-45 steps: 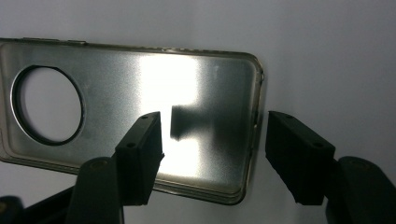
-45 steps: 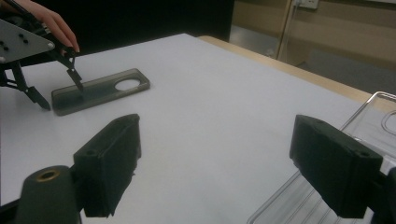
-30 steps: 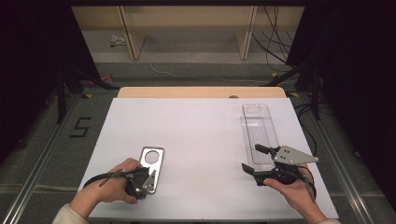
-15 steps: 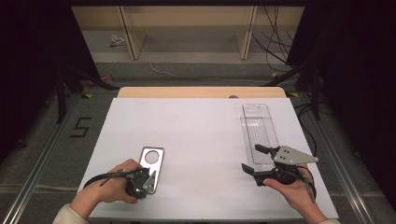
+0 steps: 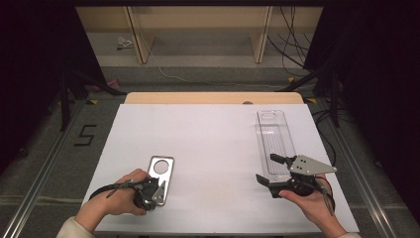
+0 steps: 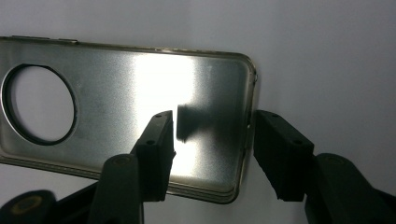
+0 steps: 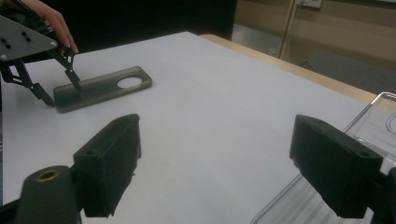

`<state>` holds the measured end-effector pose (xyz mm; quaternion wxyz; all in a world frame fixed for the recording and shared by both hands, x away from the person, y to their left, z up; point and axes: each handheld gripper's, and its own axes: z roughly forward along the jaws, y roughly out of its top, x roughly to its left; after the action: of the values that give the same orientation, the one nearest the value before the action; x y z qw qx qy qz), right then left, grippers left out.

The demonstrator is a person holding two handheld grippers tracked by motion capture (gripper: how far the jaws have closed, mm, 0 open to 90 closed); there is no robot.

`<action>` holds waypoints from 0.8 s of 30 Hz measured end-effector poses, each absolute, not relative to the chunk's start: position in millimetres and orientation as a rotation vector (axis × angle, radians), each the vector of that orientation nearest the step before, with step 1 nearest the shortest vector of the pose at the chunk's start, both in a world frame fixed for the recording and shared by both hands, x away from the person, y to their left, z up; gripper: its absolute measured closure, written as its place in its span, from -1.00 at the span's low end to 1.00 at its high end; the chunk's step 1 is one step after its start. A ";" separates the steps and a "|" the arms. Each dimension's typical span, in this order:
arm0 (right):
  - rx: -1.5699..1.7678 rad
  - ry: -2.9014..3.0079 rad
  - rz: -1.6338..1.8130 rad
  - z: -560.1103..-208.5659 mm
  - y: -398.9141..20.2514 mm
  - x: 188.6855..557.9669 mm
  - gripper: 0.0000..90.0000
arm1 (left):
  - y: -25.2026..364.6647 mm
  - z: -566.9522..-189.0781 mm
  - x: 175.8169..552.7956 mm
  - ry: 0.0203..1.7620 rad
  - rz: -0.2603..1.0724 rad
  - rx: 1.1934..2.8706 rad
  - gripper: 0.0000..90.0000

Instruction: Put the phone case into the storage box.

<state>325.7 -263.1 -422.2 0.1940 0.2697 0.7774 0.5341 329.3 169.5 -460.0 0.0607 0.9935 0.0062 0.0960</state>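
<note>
- Phone case (image 5: 161,174): silvery, with a round camera hole, lying flat on the white table (image 5: 213,148) at the near-left, hole end pointing away from the person.
- Left gripper (image 5: 154,192): held at the case's near short end. In the left gripper view (image 6: 212,135) one jaw sits over the case's inner face and the other just outside its end edge, so the end wall is between them. The jaws have just been closing; they are half spread, and a gap appears to remain at both pads, though glare makes contact hard to judge.
- Right gripper (image 5: 267,171): in the right hand at the near-right, jaws spread wide with nothing between them (image 7: 233,163), pointing across the table toward the case.
- Clear plastic tray (image 5: 273,136): lies lengthwise at the right, its near end beside the right gripper.
</note>
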 end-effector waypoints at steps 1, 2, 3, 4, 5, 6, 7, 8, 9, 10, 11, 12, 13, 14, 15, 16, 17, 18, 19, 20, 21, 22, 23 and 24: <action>0.757 2.181 1.498 -422.2 -263.2 325.7 -0.61 | 169.4 -459.9 329.3 0.015 0.286 3.007 0.11; 0.758 2.180 1.497 -422.2 -263.2 325.8 -0.61 | 169.4 -460.0 329.1 0.014 0.282 3.008 0.13; 0.756 2.181 1.497 -422.4 -263.2 325.9 -0.61 | 169.4 -460.1 329.0 0.012 0.281 3.007 0.14; 0.758 2.183 1.498 -422.5 -263.1 325.9 -0.61 | 169.4 -460.1 328.8 0.009 0.275 3.009 0.16; 0.758 2.183 1.496 -422.8 -263.1 326.1 -0.61 | 169.4 -460.0 328.5 0.005 0.269 3.010 0.20; 0.759 2.184 1.497 -423.1 -263.0 326.3 -0.61 | 169.3 -459.9 328.2 0.001 0.267 3.011 0.23; 0.758 2.186 1.498 -423.1 -262.8 326.3 -0.61 | 169.3 -460.0 327.8 0.002 0.259 3.013 0.30; 0.758 2.186 1.498 -423.1 -262.8 326.3 -0.61 | 169.0 -460.0 327.4 0.001 0.254 3.015 0.30; 0.757 2.187 1.499 -423.0 -262.8 326.2 -0.61 | 168.7 -459.9 327.1 0.000 0.250 3.018 0.33; 0.758 2.187 1.500 -423.0 -262.9 326.2 -0.61 | 168.4 -459.9 326.7 0.003 0.247 3.020 0.36; 0.758 2.187 1.498 -423.1 -263.1 326.2 -0.61 | 168.0 -459.9 326.3 0.003 0.246 3.022 0.39; 0.758 2.188 1.496 -423.3 -263.2 326.3 -0.61 | 167.6 -460.0 325.8 0.001 0.242 3.025 0.43; 0.760 2.189 1.496 -423.3 -263.3 326.3 -0.61 | 167.0 -459.9 325.3 -0.002 0.243 3.030 0.45; 0.761 2.189 1.497 -423.4 -263.3 326.4 -0.61 | 166.7 -460.2 324.8 0.000 0.243 3.029 0.47; 0.760 2.190 1.497 -423.4 -263.2 326.4 -0.61 | 166.3 -460.0 324.7 -0.001 0.236 3.035 0.52; 0.757 2.191 1.494 -423.5 -263.2 326.5 -0.61 | 166.1 -459.6 324.8 -0.011 0.237 3.042 0.52; 0.756 2.192 1.494 -423.5 -263.1 326.4 -0.61 | 166.1 -460.1 324.3 0.005 0.230 3.035 0.54; 0.756 2.192 1.494 -423.6 -263.1 326.4 -0.61 | 166.1 -460.1 324.1 0.007 0.224 3.035 0.58; 0.756 2.193 1.493 -423.6 -263.0 326.4 -0.61 | 166.2 -460.2 324.0 0.007 0.225 3.035 0.60; 0.759 2.195 1.491 -423.6 -263.0 326.3 -0.61 | 166.3 -460.2 324.0 0.015 0.222 3.035 0.61; 0.759 2.195 1.493 -423.8 -262.8 326.3 -0.61 | 166.4 -459.7 324.5 0.009 0.220 3.041 0.62; 0.760 2.198 1.491 -423.9 -262.8 326.4 -0.61 | 166.6 -460.1 324.3 0.019 0.216 3.034 0.63; 0.760 2.199 1.492 -424.2 -262.7 326.5 -0.61 | 166.7 -460.1 324.3 0.021 0.217 3.033 0.63; 0.761 2.201 1.490 -424.3 -262.7 326.5 -0.61 | 166.6 -459.7 324.5 0.011 0.218 3.040 0.63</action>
<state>326.5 -262.7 -424.3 0.1872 0.2705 0.7819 0.5295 324.5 166.6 -459.7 0.0471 0.9963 0.0037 0.0714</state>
